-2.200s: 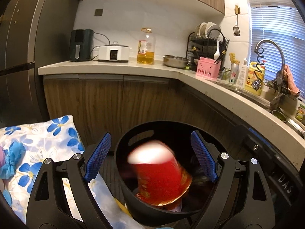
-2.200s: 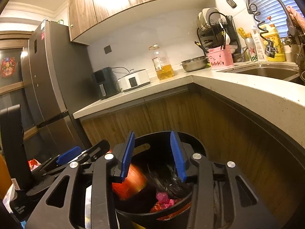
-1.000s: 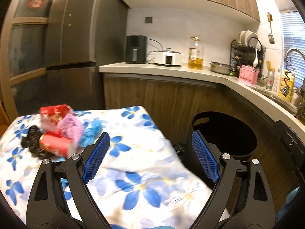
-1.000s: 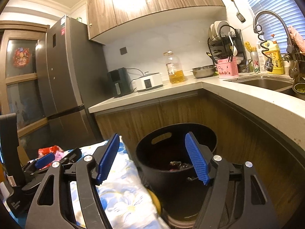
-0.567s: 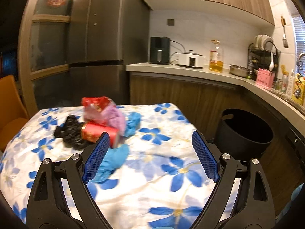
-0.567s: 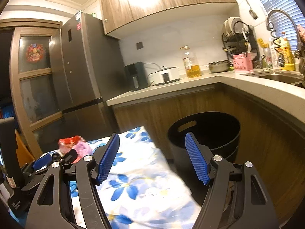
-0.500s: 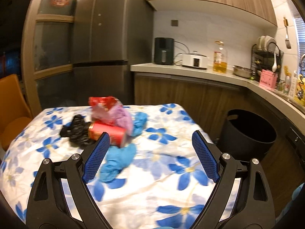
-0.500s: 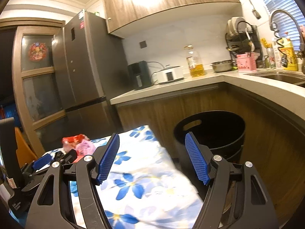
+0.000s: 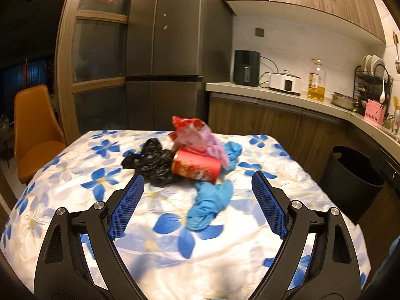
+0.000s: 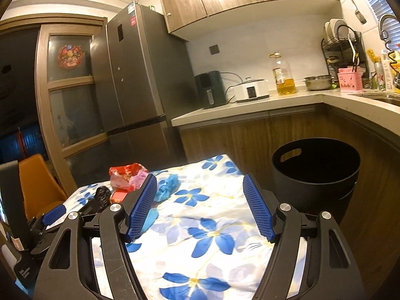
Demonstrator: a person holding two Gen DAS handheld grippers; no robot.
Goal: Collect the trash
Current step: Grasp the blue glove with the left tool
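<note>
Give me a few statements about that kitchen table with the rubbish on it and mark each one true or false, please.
1. The red can lies on its side on the flowered tablecloth. True.
2. The left tool is clamped on the blue glove. False: its jaws stand open and empty, short of the pile.
3. A crumpled black bag lies touching the can. True.
4. The black bin stands on the counter. False: it stands on the floor beside the table.
5. The right tool holds a wrapper. False: it is open with nothing in it.
</note>
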